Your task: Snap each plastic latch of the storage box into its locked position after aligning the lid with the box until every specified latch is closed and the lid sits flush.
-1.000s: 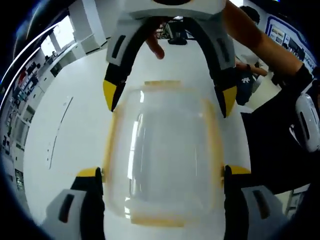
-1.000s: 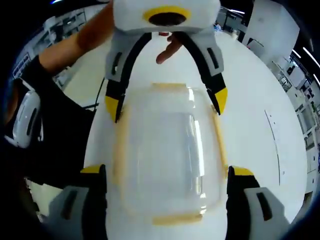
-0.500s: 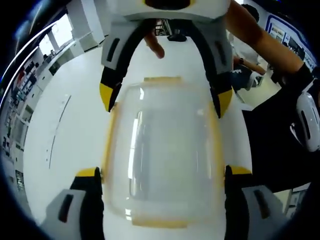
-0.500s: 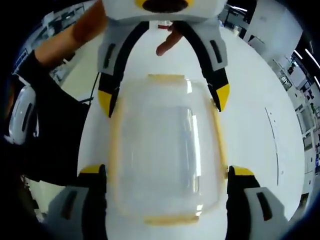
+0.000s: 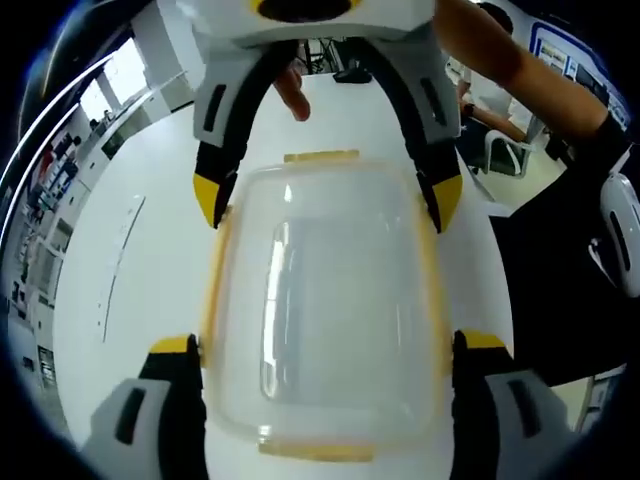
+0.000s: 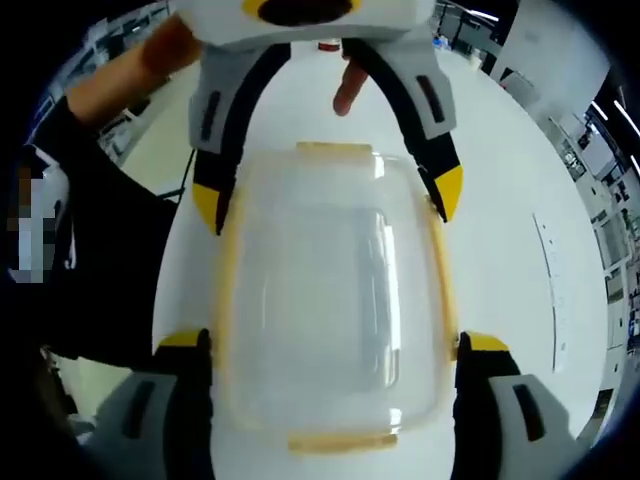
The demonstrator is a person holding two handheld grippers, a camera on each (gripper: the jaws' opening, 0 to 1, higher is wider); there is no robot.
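Storage box (image 5: 325, 310) on worktop (image 5: 130, 260): both hand-held grippers (image 5: 325, 345) (image 6: 335, 345) released, straddling lid; latches prob. unlocked; next, press one shut.

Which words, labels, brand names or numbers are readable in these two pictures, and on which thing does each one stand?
None can be read.
Storage box: clear lid with yellow latches, no print visible.
Left gripper and right gripper: white, black and yellow, no lettering visible.
Table: faint dark marks, too small to tell whether they are text.
Wall posters in the background: too blurred to read.
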